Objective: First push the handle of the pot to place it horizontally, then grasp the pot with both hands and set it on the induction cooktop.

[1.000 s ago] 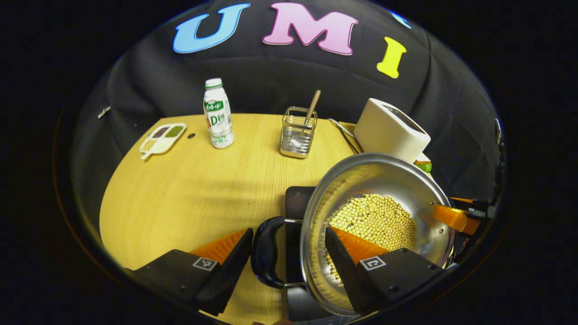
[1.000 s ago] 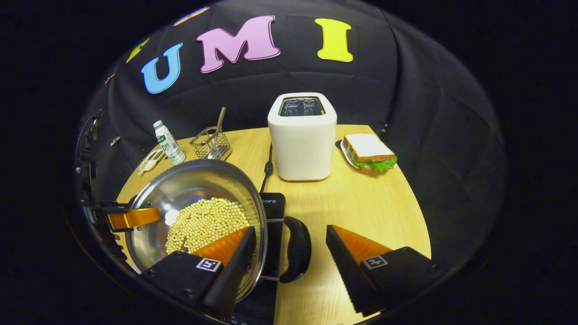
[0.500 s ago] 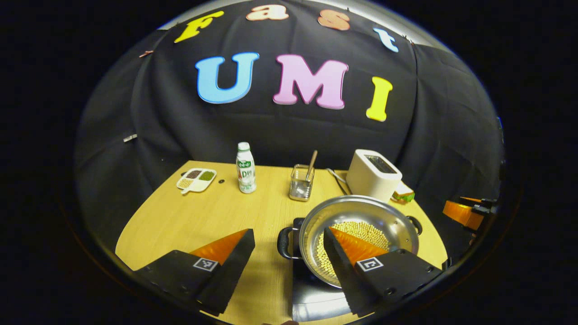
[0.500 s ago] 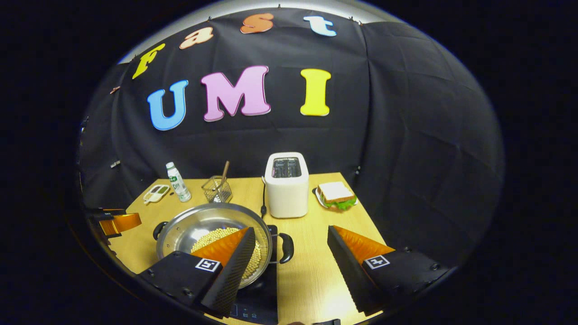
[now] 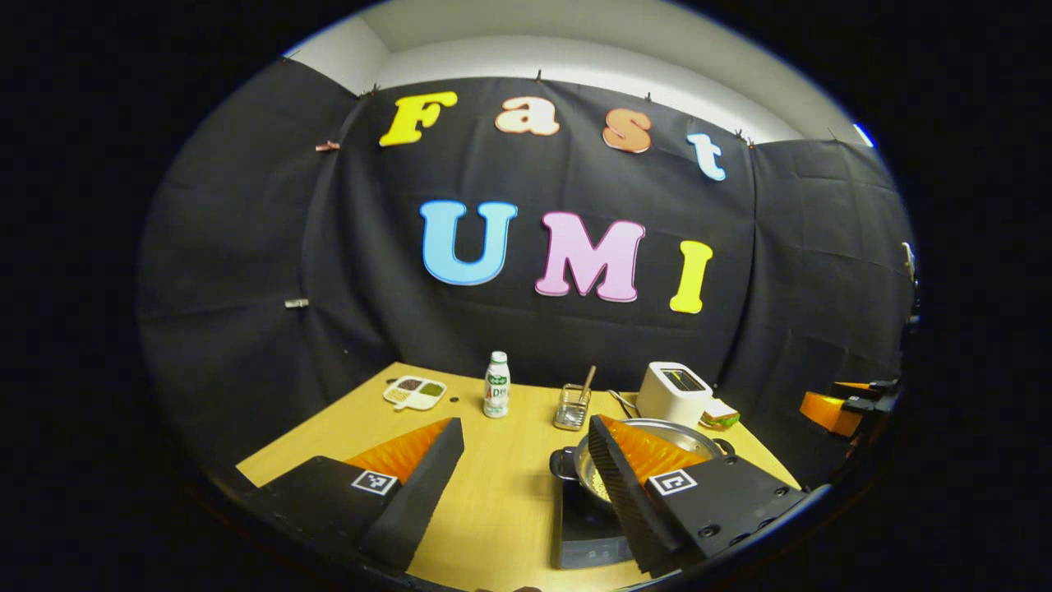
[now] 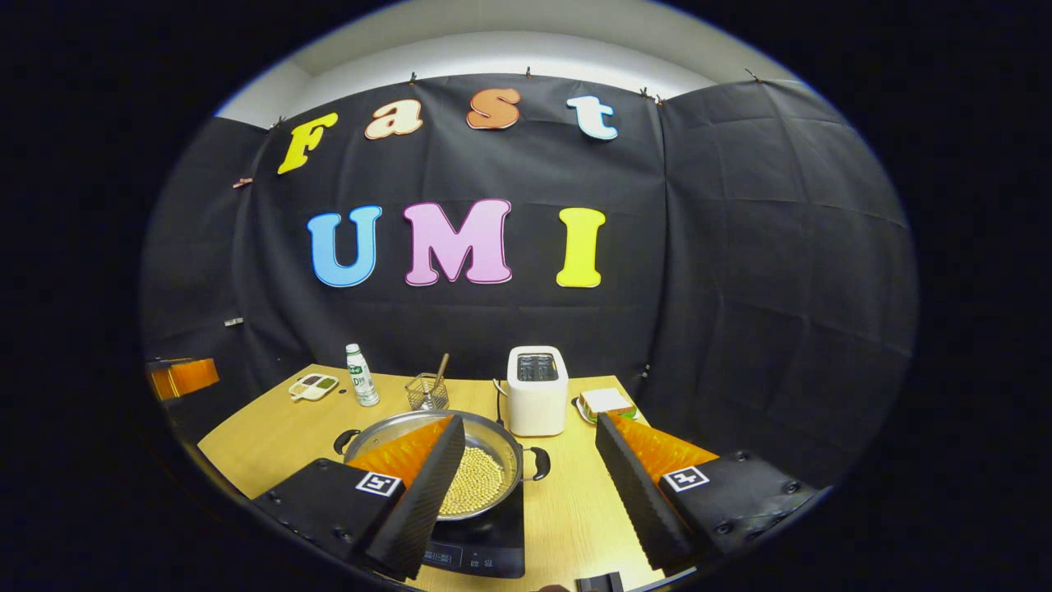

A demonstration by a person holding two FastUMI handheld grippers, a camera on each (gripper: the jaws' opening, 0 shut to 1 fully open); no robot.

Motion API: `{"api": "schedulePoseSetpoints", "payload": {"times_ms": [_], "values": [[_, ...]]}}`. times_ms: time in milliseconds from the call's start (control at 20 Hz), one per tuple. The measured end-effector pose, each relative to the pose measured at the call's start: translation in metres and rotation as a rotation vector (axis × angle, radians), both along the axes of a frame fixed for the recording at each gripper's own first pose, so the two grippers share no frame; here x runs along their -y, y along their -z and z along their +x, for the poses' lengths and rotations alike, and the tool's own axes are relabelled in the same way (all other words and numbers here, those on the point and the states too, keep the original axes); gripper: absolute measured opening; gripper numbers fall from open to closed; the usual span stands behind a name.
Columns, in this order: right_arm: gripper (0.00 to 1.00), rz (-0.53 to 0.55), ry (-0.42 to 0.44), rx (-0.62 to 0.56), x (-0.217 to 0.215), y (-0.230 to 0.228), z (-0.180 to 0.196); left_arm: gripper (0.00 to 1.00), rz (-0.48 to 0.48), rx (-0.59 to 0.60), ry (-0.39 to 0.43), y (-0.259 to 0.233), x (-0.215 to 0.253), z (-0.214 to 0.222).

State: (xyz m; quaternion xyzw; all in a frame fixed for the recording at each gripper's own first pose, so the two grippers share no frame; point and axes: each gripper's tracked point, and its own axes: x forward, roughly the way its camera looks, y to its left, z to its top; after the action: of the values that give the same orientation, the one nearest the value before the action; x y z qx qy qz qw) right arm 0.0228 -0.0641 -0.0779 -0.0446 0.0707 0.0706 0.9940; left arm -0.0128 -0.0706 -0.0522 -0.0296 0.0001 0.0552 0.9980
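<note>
A light wooden table (image 6: 271, 436) is seen set against black cloth walls, with a strip of pale wall visible above the cloth. Toward the back of the table a white toaster (image 6: 537, 400) is placed, with a sandwich (image 6: 606, 404) on a plate just beside it. A wire basket (image 6: 427, 392) holding a wooden-handled utensil, a white bottle (image 6: 360, 376) and a small divided dish (image 6: 312, 386) are lined up toward the other side.

The pot (image 6: 493, 440), a shallow steel vessel with two dark side handles, is seated on the black induction cooktop (image 6: 485, 543) near the front of the table. Pale beans (image 6: 475, 485) are held inside it.

The left gripper (image 5: 526, 473) is held above the table with its jaws spread wide; nothing is gripped or touched, though one finger overlaps the pot in the left gripper view. The right gripper (image 6: 530, 477) is likewise held with jaws wide apart and empty, one finger overlapping the pot's rim in the right gripper view. Each gripper is also glimpsed at the edge of the other's view.
</note>
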Motion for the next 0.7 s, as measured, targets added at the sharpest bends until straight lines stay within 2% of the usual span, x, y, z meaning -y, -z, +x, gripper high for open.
{"api": "schedulePoseSetpoints", "payload": {"times_ms": [200, 250, 300, 400, 600, 700], "values": [[1.0, -0.032, 0.009, 0.116, 0.004, -0.015, -0.033, 0.93, 0.004, 0.057, -0.033, 0.005, -0.005, -0.046], [0.96, -0.022, 0.004, 0.125, 0.002, -0.015, -0.043, 0.95, -0.006, 0.066, -0.036, 0.006, -0.004, -0.057], [1.0, -0.007, -0.007, 0.124, -0.003, -0.013, -0.053, 0.95, -0.014, 0.072, -0.038, 0.011, -0.003, -0.066], [1.0, 0.006, -0.013, 0.114, -0.006, -0.004, -0.066, 0.95, -0.017, 0.064, -0.046, 0.026, -0.004, -0.079], [1.0, 0.012, -0.028, 0.045, -0.014, 0.021, -0.084, 0.95, -0.077, -0.057, -0.04, 0.076, 0.011, -0.093], [1.0, 0.016, -0.043, 0.003, -0.021, 0.034, -0.092, 0.95, -0.071, -0.088, -0.038, 0.087, 0.012, -0.094]]}}
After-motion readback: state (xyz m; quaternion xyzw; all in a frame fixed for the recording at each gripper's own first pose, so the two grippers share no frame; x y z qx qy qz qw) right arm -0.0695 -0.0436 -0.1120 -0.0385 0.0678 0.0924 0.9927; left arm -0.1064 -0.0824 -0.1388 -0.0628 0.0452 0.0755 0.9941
